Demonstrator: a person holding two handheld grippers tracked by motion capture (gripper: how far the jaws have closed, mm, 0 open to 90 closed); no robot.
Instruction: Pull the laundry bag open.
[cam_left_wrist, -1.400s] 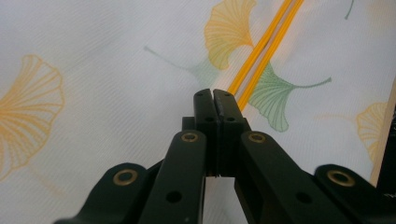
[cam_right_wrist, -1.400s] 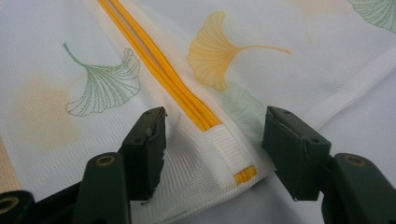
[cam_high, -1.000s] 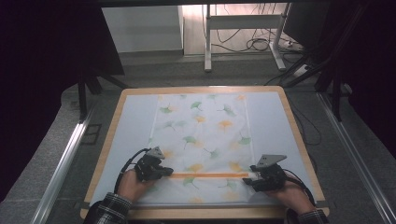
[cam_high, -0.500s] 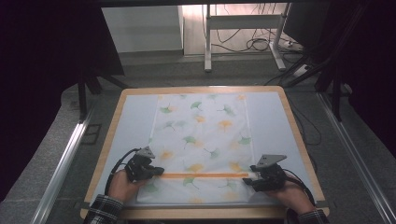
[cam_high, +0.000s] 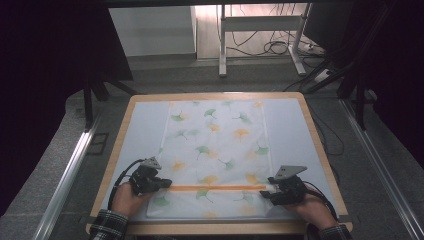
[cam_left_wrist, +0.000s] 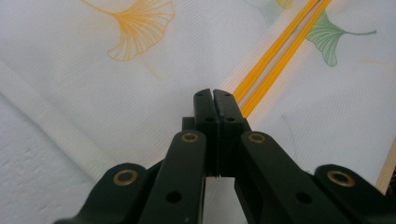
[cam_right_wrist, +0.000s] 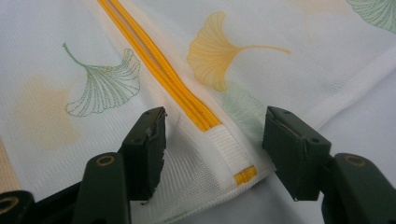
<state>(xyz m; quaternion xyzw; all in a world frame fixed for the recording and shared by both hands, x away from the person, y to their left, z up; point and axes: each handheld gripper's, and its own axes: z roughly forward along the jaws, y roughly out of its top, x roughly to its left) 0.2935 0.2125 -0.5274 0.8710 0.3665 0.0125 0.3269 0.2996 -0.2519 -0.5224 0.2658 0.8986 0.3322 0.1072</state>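
Near the table's (cam_high: 320, 150) front edge, our right hand-held gripper (cam_right_wrist: 212, 140) rests released astride the mesh bag's (cam_high: 215, 150) zipper (cam_high: 215, 188) end, steadying it. Our left hand-held gripper (cam_left_wrist: 214, 100) is clenched at the other end, likely pinching the pull to work the zipper.

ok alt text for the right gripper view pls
The right gripper has its two black jaws open astride the end of an orange zipper on a white mesh bag printed with ginkgo leaves.

Black fingers (cam_left_wrist: 205, 112) w/ brass rivets; black cables; plaid sleeves (cam_high: 107, 225).
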